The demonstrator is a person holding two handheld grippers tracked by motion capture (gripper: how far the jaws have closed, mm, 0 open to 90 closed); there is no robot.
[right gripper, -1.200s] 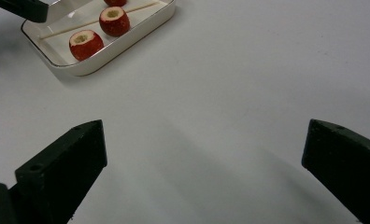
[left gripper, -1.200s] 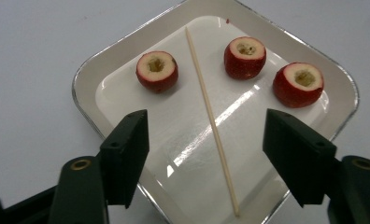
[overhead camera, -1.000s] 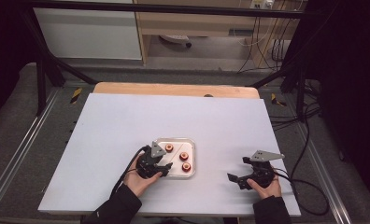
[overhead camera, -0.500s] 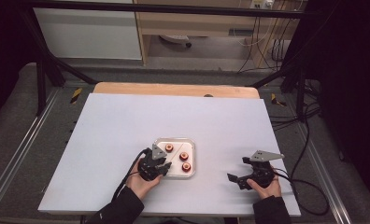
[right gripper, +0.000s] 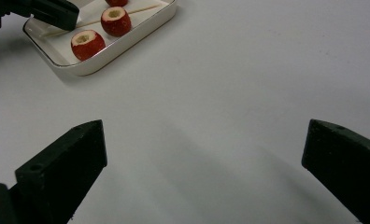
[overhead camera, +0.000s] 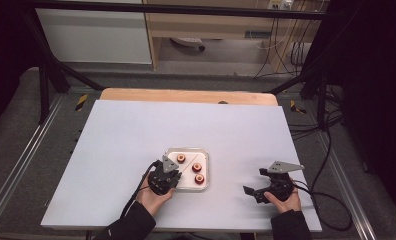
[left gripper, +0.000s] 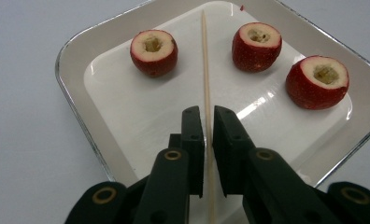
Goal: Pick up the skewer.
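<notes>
The left gripper point(left gripper: 208, 122) sits over the near edge of a white tray point(left gripper: 75, 56), and its jaws have just been closing on a thin wooden skewer point(left gripper: 205, 70). The skewer runs between the two pads; the gap left is hardly wider than the stick, so the pads appear to clamp it at its near end. The skewer lies along the tray floor, pointing away from the gripper toward the far rim. Three cored red fruit pieces stand cut side up in the tray: one point(left gripper: 153, 52) to the left of the skewer, two point(left gripper: 257, 45) point(left gripper: 317, 81) to its right, none touching it. In the high view the tray point(overhead camera: 204, 170) rests on the light tabletop point(overhead camera: 136, 130), near the person's edge and slightly left of centre, with the left gripper point(overhead camera: 172, 176) at its near left corner. The right gripper point(overhead camera: 253, 190) rests on the tabletop well to the right of the tray, jaws spread wide with nothing between them.
</notes>
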